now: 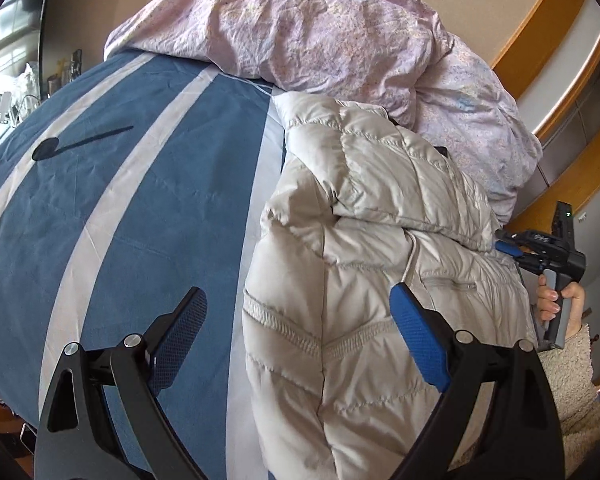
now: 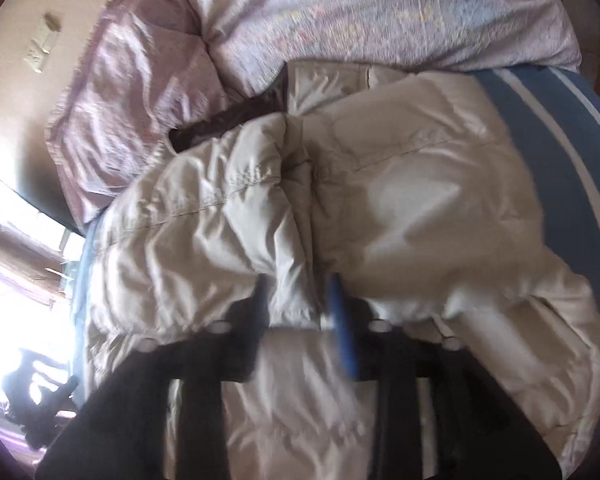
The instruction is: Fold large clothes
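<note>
A pale grey quilted puffer jacket (image 1: 360, 240) lies on a bed with a blue and white striped cover (image 1: 140, 208). My left gripper (image 1: 300, 312) is open above the jacket's left edge, with nothing between its fingers. My right gripper (image 1: 504, 242) shows in the left wrist view at the jacket's far right side, held by a hand. In the blurred right wrist view the right gripper (image 2: 300, 300) is shut on a fold of the jacket (image 2: 340, 208).
A crumpled pink floral duvet (image 1: 320, 28) is heaped at the head of the bed, touching the jacket's top; it also shows in the right wrist view (image 2: 340, 12). Wooden furniture (image 1: 560, 92) stands to the right. A bright window (image 2: 16, 280) lies left.
</note>
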A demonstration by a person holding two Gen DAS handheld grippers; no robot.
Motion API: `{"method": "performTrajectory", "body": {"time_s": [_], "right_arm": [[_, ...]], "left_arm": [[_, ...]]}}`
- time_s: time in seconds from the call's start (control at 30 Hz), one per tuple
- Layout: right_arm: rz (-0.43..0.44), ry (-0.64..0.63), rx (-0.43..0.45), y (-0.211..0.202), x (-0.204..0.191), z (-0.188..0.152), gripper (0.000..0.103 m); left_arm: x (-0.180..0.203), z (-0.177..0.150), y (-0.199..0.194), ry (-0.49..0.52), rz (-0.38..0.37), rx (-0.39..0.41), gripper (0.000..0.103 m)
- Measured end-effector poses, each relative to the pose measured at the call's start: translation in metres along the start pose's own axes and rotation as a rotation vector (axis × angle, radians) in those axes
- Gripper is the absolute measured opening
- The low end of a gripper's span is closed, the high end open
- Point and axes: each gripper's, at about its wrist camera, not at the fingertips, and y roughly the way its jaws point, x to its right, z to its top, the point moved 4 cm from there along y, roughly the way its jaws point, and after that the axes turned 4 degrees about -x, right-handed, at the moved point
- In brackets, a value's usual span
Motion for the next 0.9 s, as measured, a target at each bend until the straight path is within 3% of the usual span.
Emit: {"method": "performTrajectory", "body": {"time_s": [0.03,0.13,0.4,0.57,0.9], "right_arm": [[0.019,-0.003,0.009,-0.013,0.006,-0.006,0.063],[0.048,0.023,0.016,-0.051,0.036,-0.023,0.068],[0.068,0.21,0.009,-0.122,0.146,-0.075,0.074],[0.111,0.284,-0.059,-0.116,0.183,-0.106,0.074],[0.186,0.295,-0.161,-0.088,0.19,-0.132,0.074]], "left_arm": [[-0.002,-0.002,0.001,0.002,-0.008,-0.01,0.094],[-0.006,-0.011,0.004,0.006,-0.019,-0.045,0.094],[-0.018,-0.032,0.01,-0.034,-0.073,-0.119,0.094],[-0.03,-0.039,0.008,-0.111,-0.145,-0.146,0.093],[-0.022,-0.054,0.007,-0.091,-0.15,-0.185,0.09]]}}
